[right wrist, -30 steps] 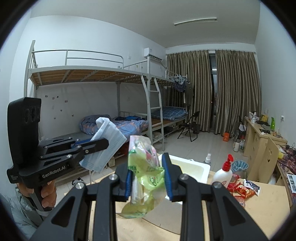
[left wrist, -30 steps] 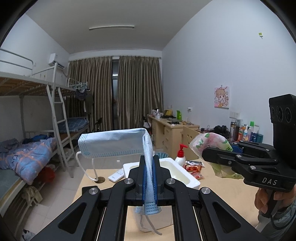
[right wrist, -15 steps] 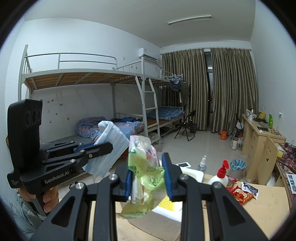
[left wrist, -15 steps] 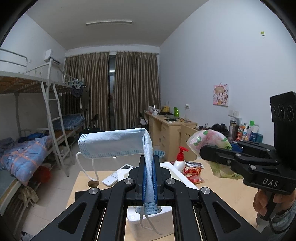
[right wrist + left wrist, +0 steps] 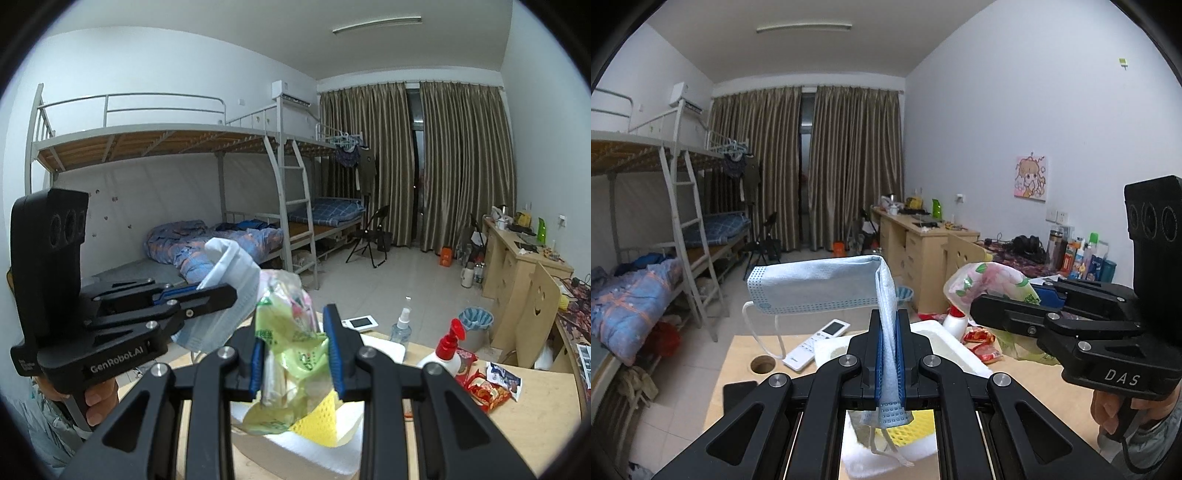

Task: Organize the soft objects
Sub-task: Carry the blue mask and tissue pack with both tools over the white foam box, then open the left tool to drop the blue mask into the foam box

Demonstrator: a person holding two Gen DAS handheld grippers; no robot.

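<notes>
the left tongs [image 5: 889,354] pinch a limp, light face mask [image 5: 820,290] mid-fold, while the right tongs [image 5: 295,354] squeeze a crinkly, slippery tissue pack [image 5: 288,354].

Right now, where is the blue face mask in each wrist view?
Left wrist: blue face mask centre frame, pinched in the left claw, flap bending left.
Right wrist: same mask left of centre, beside the green plastic bag.
Shared landmark: white foam box below both.

Matt black plastic claws – the left claw [image 5: 889,325] pinches a soft, pleated cloth-like face mask [image 5: 827,288]; the right claw [image 5: 295,332] grips a crinkly, glossy plastic bag [image 5: 291,347] – above a smooth pale wood surface [image 5: 535,410].
</notes>
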